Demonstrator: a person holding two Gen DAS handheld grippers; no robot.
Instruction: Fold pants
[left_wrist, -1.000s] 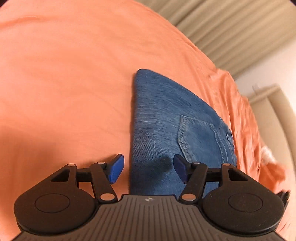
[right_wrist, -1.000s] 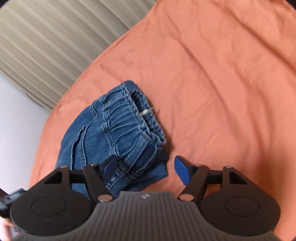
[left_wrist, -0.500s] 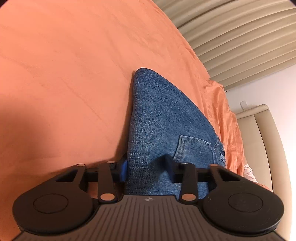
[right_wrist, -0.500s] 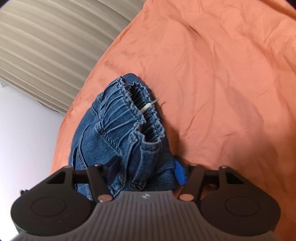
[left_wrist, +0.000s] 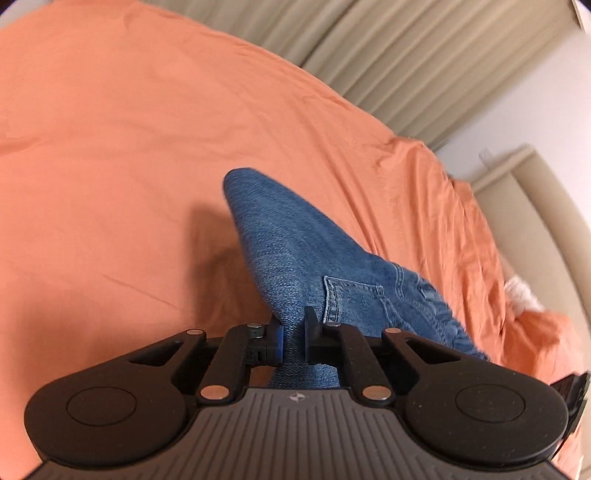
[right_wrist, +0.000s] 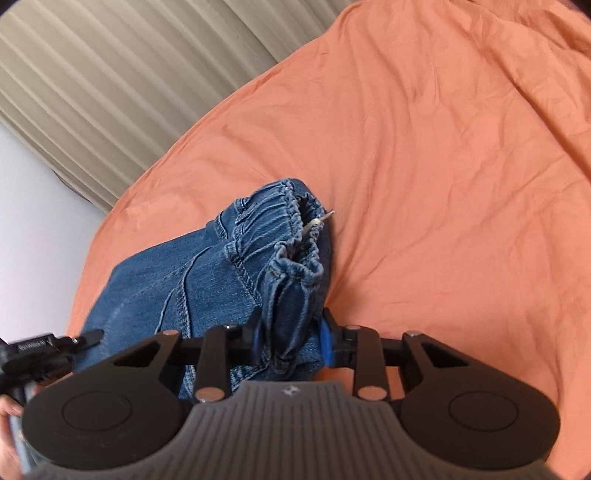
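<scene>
The folded blue denim pants (left_wrist: 314, 258), thick, limp and fairly heavy, lie ahead on the orange bedsheet (left_wrist: 129, 147), left gripper (left_wrist: 292, 338) pinching the folded edge, right gripper (right_wrist: 290, 338) clamping the bunched elastic waistband (right_wrist: 280, 229) (likely the firmest handhold).

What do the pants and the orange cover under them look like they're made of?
Pants: blue denim, matte, judging by the speckled twill weave, tan double stitching on the back pocket and a gathered elastic waistband. Orange cover: thin woven sheet, probably cotton or a blend; it is matte and lies in soft fine creases. The exact fibre cannot be told.
</scene>
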